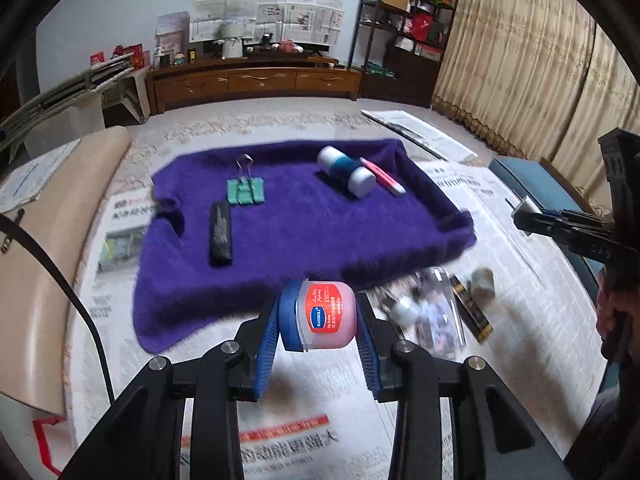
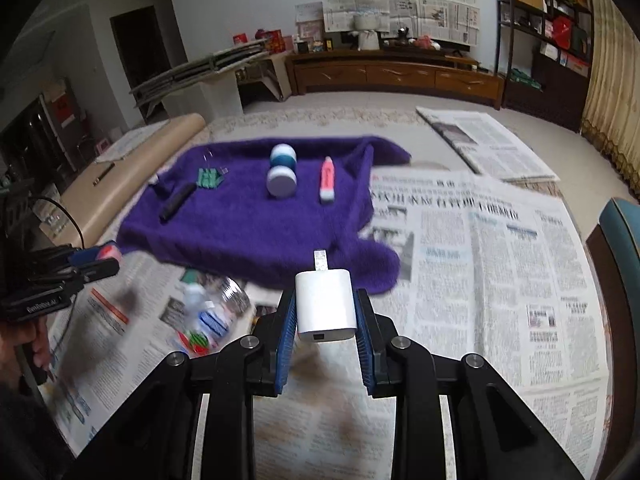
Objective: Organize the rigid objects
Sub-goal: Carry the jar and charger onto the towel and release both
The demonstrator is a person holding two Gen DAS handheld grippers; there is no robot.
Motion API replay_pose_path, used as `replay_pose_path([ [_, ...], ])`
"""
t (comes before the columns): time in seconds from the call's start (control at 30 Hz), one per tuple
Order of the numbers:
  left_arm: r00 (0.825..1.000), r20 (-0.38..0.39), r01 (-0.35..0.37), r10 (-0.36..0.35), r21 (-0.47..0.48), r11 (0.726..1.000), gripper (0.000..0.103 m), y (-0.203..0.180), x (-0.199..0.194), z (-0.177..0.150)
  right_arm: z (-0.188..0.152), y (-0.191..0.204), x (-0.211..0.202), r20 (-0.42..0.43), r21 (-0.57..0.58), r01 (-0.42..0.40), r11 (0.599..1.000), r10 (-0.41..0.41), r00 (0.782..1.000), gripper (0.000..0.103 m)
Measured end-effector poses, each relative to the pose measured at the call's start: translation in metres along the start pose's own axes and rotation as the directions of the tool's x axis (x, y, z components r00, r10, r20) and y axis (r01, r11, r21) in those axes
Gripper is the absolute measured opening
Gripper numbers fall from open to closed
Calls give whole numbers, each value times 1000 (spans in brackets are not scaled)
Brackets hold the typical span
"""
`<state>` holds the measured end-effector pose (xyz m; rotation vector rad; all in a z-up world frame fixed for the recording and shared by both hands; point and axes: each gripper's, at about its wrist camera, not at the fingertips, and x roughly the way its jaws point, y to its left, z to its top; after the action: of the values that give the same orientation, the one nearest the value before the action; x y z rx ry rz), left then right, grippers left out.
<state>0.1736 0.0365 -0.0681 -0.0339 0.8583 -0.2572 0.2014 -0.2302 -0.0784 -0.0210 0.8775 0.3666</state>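
My left gripper (image 1: 318, 318) is shut on a small pink lip-balm jar (image 1: 320, 316) with a blue lid, held above the near edge of the purple towel (image 1: 304, 236). My right gripper (image 2: 325, 312) is shut on a white charger plug (image 2: 325, 306), held near the towel's near right corner (image 2: 260, 224). On the towel lie a green binder clip (image 1: 246, 192), a black bar (image 1: 221, 236), a white and teal bottle (image 1: 346, 172) and a pink marker (image 1: 382, 176). The right gripper also shows at the right of the left wrist view (image 1: 520, 210).
Newspaper (image 2: 500, 248) covers the table. A blurred heap of small items (image 1: 436, 308) lies on it right of the left gripper, seen also in the right wrist view (image 2: 208, 312). A beige roll (image 1: 48, 216) lies along the left edge. A blue chair (image 2: 624, 232) stands at right.
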Motion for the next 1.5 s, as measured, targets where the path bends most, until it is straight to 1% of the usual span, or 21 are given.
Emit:
replay_pose_path([
  [0.07, 1000, 5, -7, 7, -11, 1000, 34, 5, 1, 9, 16, 6, 3, 12, 3, -21, 1000, 21, 1000, 28],
  [0.13, 1000, 14, -14, 15, -19, 1000, 34, 10, 4, 19, 29, 11, 8, 7, -15, -28, 999, 28, 1000, 28],
  [0.3, 999, 21, -25, 25, -33, 999, 34, 20, 18, 37, 60, 20, 39, -38, -81, -8, 997, 5, 999, 28],
  [0.43, 1000, 3, -8, 8, -34, 999, 34, 26, 38, 46, 71, 19, 69, -97, -105, 1, 994, -11, 995, 28],
  [0.57, 999, -42, 15, -16, -30, 999, 34, 31, 65, 52, 71, 22, 96, -146, -142, 1, 990, -22, 989, 28],
  [0.77, 995, -101, 5, -2, 28, 1000, 34, 29, 96, 55, 64, 27, 127, -218, -196, -19, 980, -25, 976, 28],
  [0.93, 988, -152, -1, 15, 94, 996, 34, 22, 113, 53, 58, 31, 143, -256, -244, -27, 970, -37, 966, 28],
  [1.0, 985, -170, -1, 19, 105, 994, 34, 20, 119, 53, 56, 30, 147, -261, -254, -23, 967, -45, 964, 28],
  [1.1, 981, -195, 0, 26, 132, 991, 34, 15, 127, 52, 55, 28, 148, -268, -252, -38, 967, -32, 963, 27],
  [1.17, 981, -190, -10, 41, 158, 987, 35, 11, 127, 52, 56, 27, 148, -273, -258, -41, 965, -32, 962, 27],
  [1.33, 981, -191, -11, 46, 182, 983, 36, 10, 125, 50, 54, 25, 147, -278, -287, -57, 956, -27, 960, 27],
  [1.5, 984, -169, -26, 59, 189, 982, 40, 11, 123, 48, 52, 25, 146, -267, -326, -80, 942, -11, 964, 30],
])
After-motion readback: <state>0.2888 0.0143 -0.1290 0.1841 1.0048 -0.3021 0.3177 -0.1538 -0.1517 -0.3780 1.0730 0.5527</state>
